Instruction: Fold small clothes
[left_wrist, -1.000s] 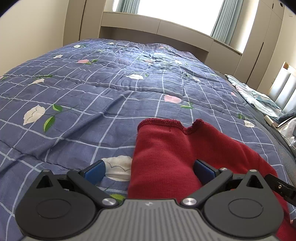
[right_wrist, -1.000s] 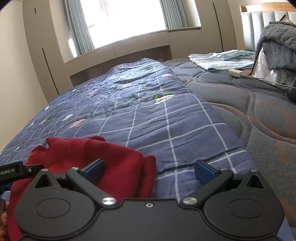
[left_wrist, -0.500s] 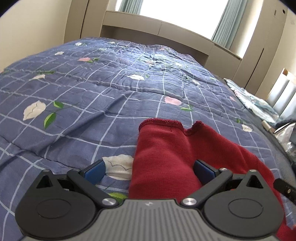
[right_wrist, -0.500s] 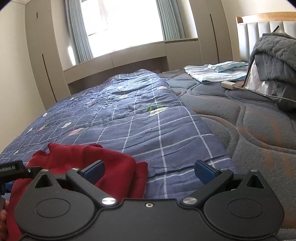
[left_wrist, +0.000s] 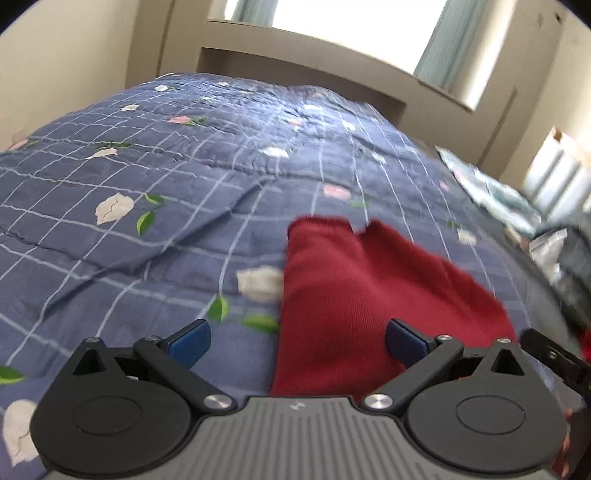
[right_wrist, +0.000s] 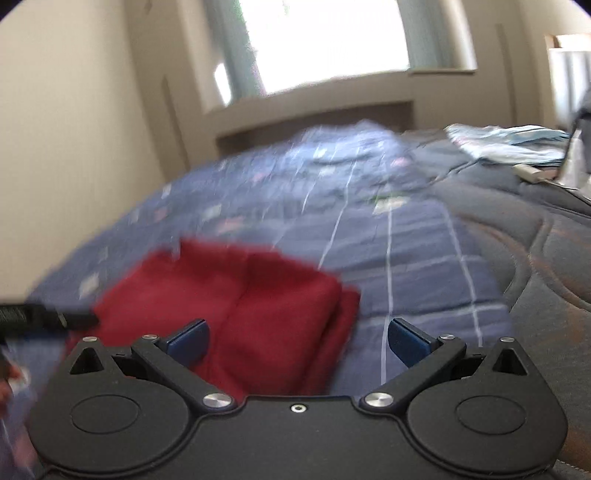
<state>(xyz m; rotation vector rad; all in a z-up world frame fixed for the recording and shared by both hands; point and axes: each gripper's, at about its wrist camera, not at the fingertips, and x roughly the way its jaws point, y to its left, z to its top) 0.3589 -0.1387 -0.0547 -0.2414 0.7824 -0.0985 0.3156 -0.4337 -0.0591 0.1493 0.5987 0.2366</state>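
Note:
A folded dark red knit garment (left_wrist: 354, 291) lies flat on the blue checked floral quilt (left_wrist: 155, 236). My left gripper (left_wrist: 297, 341) hovers open over its near left part, blue fingertips wide apart, nothing between them. In the right wrist view the red garment (right_wrist: 236, 306) sits low and left, blurred by motion. My right gripper (right_wrist: 297, 341) is open above its near right edge, holding nothing. The other gripper's black tip (right_wrist: 44, 319) pokes in from the left there.
A grey quilted mattress (right_wrist: 535, 258) lies bare to the right of the quilt. Folded light blue cloth (right_wrist: 506, 144) and a white adapter (right_wrist: 526, 171) rest at the far right. A beige wall, cabinets and a bright window stand behind the bed.
Both grippers have pulled back and risen from the red garment, staying open. More quilt shows in front of the left gripper. Both views are now motion blurred.

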